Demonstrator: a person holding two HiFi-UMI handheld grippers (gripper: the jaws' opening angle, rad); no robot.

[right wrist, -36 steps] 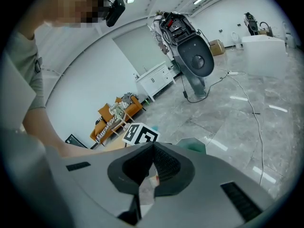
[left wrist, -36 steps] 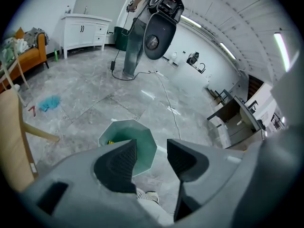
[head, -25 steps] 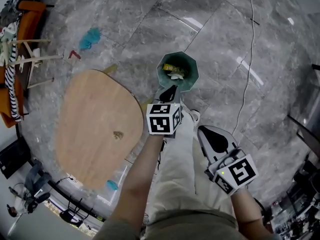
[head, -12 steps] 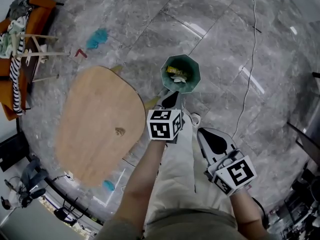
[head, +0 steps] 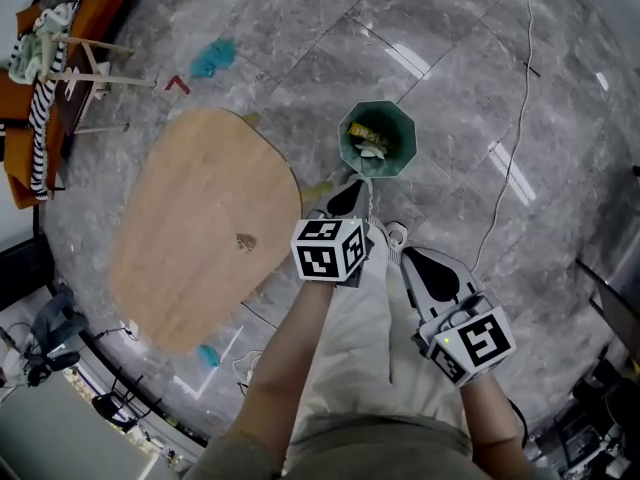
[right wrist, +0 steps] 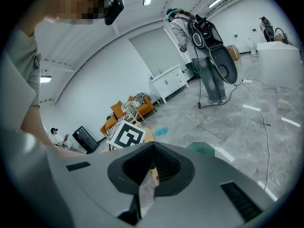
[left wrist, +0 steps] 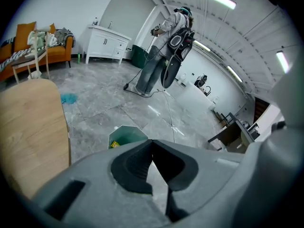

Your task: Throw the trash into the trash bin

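Standing here I can read no word, brand or number anywhere; the only signs are black-and-white square markers on the left gripper [head: 350,185] and right gripper [head: 414,264].

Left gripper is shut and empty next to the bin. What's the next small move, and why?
Probably swing the left gripper over to the wooden table and open it above the small brown scrap. Its jaws are together with nothing between them, the green trash bin holds trash, and the scrap lies on the tabletop on that gripper's side.
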